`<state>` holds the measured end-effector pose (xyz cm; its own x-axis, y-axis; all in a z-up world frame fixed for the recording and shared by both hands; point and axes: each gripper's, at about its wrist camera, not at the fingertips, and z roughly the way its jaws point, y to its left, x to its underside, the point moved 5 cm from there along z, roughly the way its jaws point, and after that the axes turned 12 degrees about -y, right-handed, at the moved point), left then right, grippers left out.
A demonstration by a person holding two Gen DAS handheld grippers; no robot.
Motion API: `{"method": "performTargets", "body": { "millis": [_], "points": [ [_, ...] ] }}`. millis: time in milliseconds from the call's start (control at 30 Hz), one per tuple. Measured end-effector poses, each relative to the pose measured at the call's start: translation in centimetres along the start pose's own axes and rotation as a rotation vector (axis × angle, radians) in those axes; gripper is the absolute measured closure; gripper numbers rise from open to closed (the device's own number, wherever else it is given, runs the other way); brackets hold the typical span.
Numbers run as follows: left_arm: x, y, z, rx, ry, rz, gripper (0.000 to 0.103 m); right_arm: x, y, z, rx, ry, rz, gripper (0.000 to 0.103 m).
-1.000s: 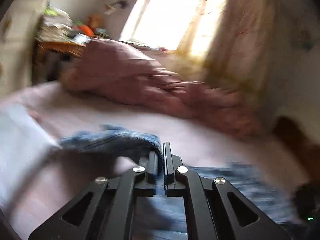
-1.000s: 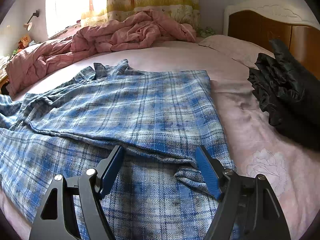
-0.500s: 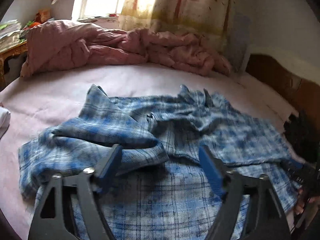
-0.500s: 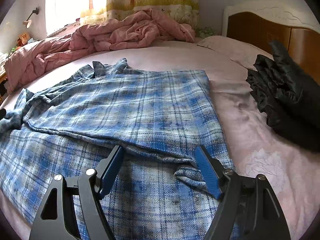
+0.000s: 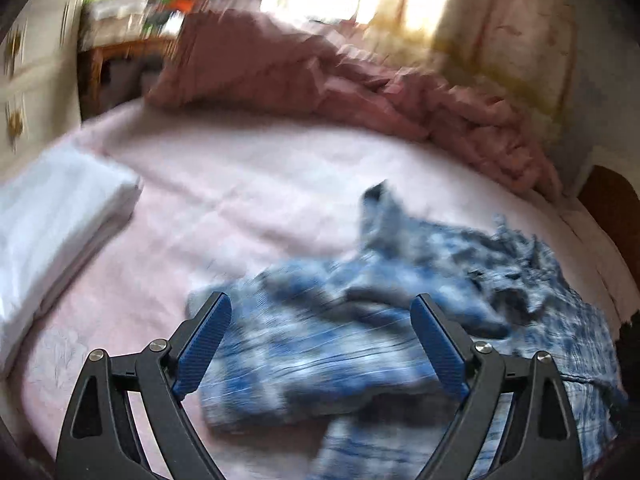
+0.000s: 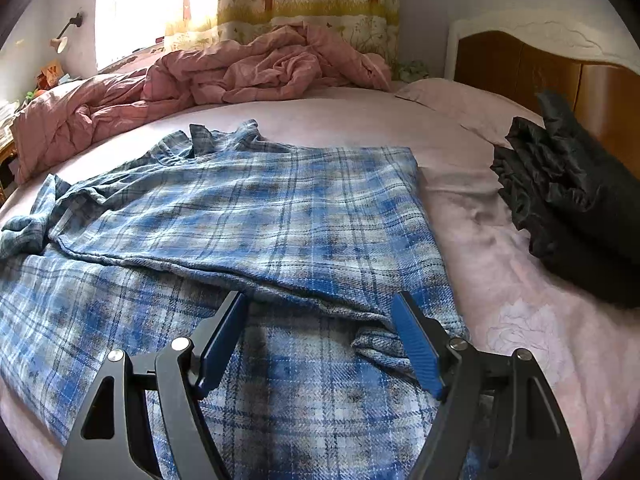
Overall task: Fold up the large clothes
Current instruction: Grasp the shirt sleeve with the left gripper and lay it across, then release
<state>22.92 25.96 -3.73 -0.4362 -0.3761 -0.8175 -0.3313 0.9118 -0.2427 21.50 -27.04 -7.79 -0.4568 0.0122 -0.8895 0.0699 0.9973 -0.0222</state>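
A large blue plaid shirt (image 6: 248, 216) lies spread on the pink bed sheet (image 6: 500, 248), one side folded over the middle, collar toward the far side. My right gripper (image 6: 320, 312) is open and empty, hovering just above the shirt's folded edge near its hem. In the blurred left wrist view the shirt's bunched sleeve side (image 5: 344, 328) lies between and beyond the fingers of my left gripper (image 5: 322, 312), which is open and empty above it.
A crumpled pink duvet (image 6: 240, 72) lies along the far side of the bed under a curtained window. A black jacket (image 6: 572, 196) sits at the right by the wooden headboard (image 6: 560, 68). A folded white cloth (image 5: 52, 224) lies at the left. A cluttered wooden desk (image 5: 132, 44) stands beyond.
My left gripper was shut on the shirt's sleeve a second ago, then opened and let it drop onto the shirt; its view has since swung left. The right gripper has stayed put.
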Motion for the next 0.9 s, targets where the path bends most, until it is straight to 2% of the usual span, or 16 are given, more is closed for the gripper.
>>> {"method": "performTargets", "body": {
  "millis": [67, 133, 200, 267, 300, 333, 400, 500, 600, 700, 767, 900],
  "points": [
    [0.7, 1.8, 0.8, -0.033, 0.063, -0.061, 0.013, 0.0, 0.1, -0.1, -0.001, 0.000, 0.004, 0.026],
    [1.6, 3.8, 1.5, -0.099, 0.099, -0.134, 0.017, 0.0, 0.1, -0.2, -0.003, -0.001, 0.006, 0.026],
    [2.3, 4.8, 2.2, -0.088, 0.142, -0.194, 0.028, 0.0, 0.1, -0.3, -0.003, -0.002, 0.005, 0.026],
    [2.7, 4.8, 2.6, -0.058, 0.159, -0.220, 0.035, 0.0, 0.2, -0.3, -0.003, -0.003, -0.001, 0.026],
    [2.8, 4.3, 2.5, -0.053, 0.149, -0.198, 0.048, 0.0, 0.3, -0.4, -0.003, -0.004, -0.004, 0.026],
    [2.8, 3.9, 2.6, -0.047, 0.151, -0.176, 0.056, 0.0, 0.3, -0.4, -0.004, -0.005, -0.007, 0.026],
    [2.9, 3.1, 2.6, -0.038, 0.142, -0.134, 0.085, 0.0, 0.4, -0.5, -0.005, -0.007, -0.012, 0.026],
    [1.5, 1.7, 0.9, 0.090, 0.053, -0.174, 0.092, 0.0, 0.5, -0.6, -0.007, -0.009, -0.015, 0.026],
    [-1.1, -1.5, -3.1, 0.220, -0.103, -0.115, 0.092, 0.0, 0.6, -0.9, -0.014, -0.014, -0.021, 0.026],
    [-3.3, -6.6, -7.3, 0.419, -0.196, -0.070, 0.092, 0.0, 0.8, -1.2, -0.013, -0.020, -0.031, 0.026],
    [-4.1, -11.0, -9.3, 0.500, -0.215, -0.015, 0.092, 0.0, 0.9, -1.4, -0.015, -0.026, -0.034, 0.026],
    [-4.0, -19.5, -11.2, 0.691, -0.187, 0.065, 0.092, -0.2, 0.9, -1.8, -0.018, -0.041, -0.030, 0.026]
  ]
}}
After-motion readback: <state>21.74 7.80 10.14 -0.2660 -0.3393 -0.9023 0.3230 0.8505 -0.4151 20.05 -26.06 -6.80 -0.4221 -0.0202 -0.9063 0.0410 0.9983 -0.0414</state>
